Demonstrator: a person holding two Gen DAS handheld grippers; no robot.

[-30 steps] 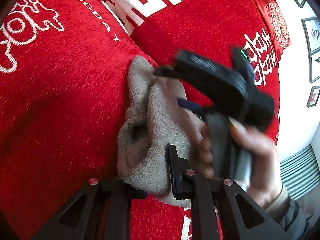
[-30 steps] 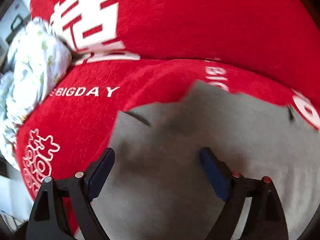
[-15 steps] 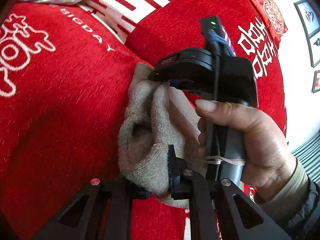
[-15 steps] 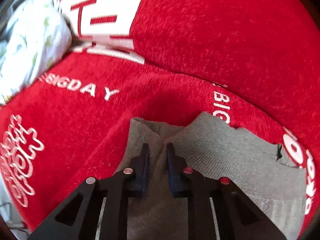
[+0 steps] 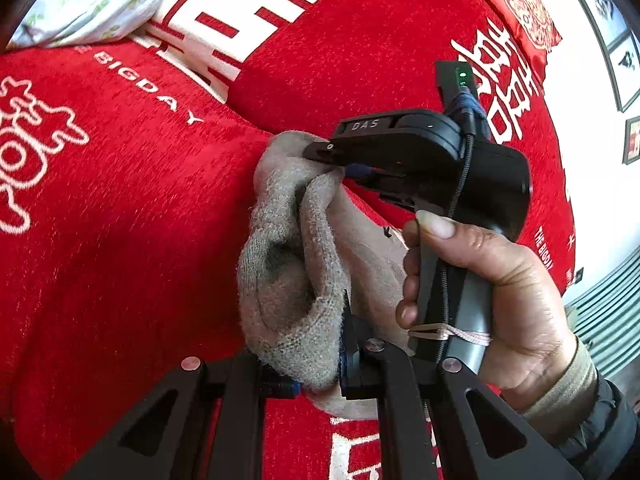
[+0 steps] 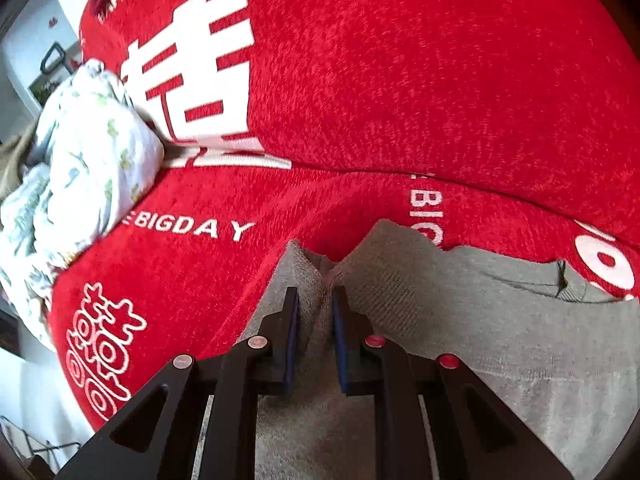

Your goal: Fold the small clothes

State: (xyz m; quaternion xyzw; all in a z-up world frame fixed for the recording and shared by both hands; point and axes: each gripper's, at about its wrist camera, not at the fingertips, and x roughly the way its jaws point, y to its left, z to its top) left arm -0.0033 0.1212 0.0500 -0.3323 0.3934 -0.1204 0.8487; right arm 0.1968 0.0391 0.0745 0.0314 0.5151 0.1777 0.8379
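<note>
A grey-beige knitted garment [image 5: 288,264] lies bunched on the red sofa cover [image 5: 120,220]. My left gripper [image 5: 316,364] is shut on its near end, and the fabric bulges over the pads. In the left wrist view my right gripper [image 5: 332,156], held by a hand [image 5: 500,280], pinches the garment's far edge. The right wrist view shows the right gripper [image 6: 316,300] shut on a raised fold of the garment [image 6: 460,320]. The rest of the cloth spreads flat to the right on the cover [image 6: 200,272].
A white floral cloth bundle [image 5: 92,0] [image 6: 80,168] sits at the left against the red back cushion [image 6: 400,80] with white characters. Framed pictures [image 5: 616,52] hang on the wall at the right, above a ribbed radiator [image 5: 608,320].
The right gripper's jaws went from wide open over the garment to shut on a fold of its edge. Both grippers have risen slightly with the cloth.
</note>
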